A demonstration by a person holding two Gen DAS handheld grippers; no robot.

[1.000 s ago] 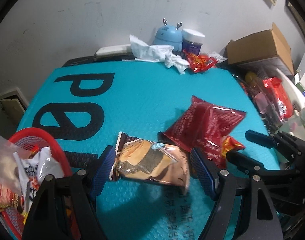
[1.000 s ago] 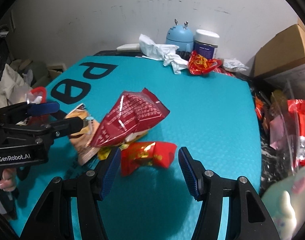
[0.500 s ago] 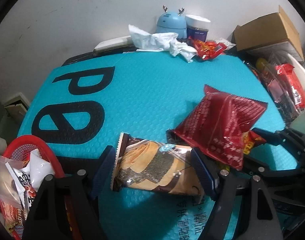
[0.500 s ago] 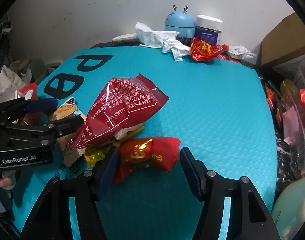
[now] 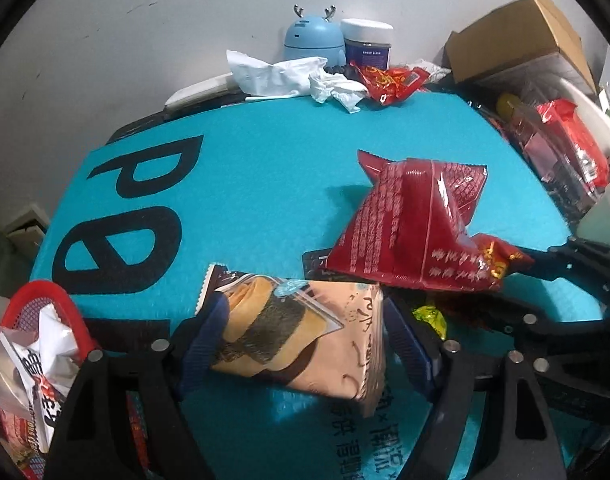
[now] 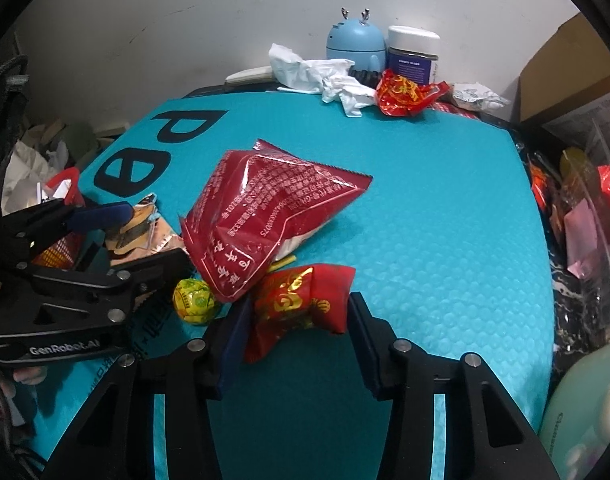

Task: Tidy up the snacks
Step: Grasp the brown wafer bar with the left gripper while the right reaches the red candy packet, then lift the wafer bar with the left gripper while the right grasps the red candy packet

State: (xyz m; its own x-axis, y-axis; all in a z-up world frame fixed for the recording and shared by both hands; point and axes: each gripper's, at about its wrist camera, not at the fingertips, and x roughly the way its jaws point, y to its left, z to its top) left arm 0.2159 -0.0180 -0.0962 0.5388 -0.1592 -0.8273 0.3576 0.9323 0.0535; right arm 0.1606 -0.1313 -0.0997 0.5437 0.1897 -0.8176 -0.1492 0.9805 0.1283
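We've got the left tool (image 5: pixel 305 344) angled steeply down over the tan cake packet (image 5: pixel 301 336), which sits between its two blue pads (image 5: pixel 209 332). The jaws are opening right now; the left pad looks to be against the packet's edge, the right one stands just beside it, so we'd call that loose rather than pinched. The packet lies near the front of the teal table (image 5: pixel 265 168), its right end tucked under the big dark red bag (image 5: pixel 417 224).

Our right tool (image 6: pixel 295 316) also points steeply down and straddles the small red-and-gold pouch (image 6: pixel 301 304). Its jaws are closing, with the pouch between them and both pads touching its sides or very nearly. That pouch lies at the front edge of the same dark red bag (image 6: pixel 265 220), with a yellow-green wrapped candy (image 6: pixel 195 300) just to its left, touching the bag. From the right wrist view we see the left tool (image 6: pixel 117 236) side-on, a bit of hand under its body.

Counting: one cake packet, one big red bag, one small pouch, one candy in the pile. A red basket (image 5: pixel 61 304) at the left edge already holds a few packets, too jumbled to count. At the far edge: one blue antlered gadget (image 5: pixel 313 38), one white-lidded jar (image 5: pixel 367 42), crumpled tissues (image 5: pixel 297 78), one crinkled red wrapper (image 5: pixel 389 80).
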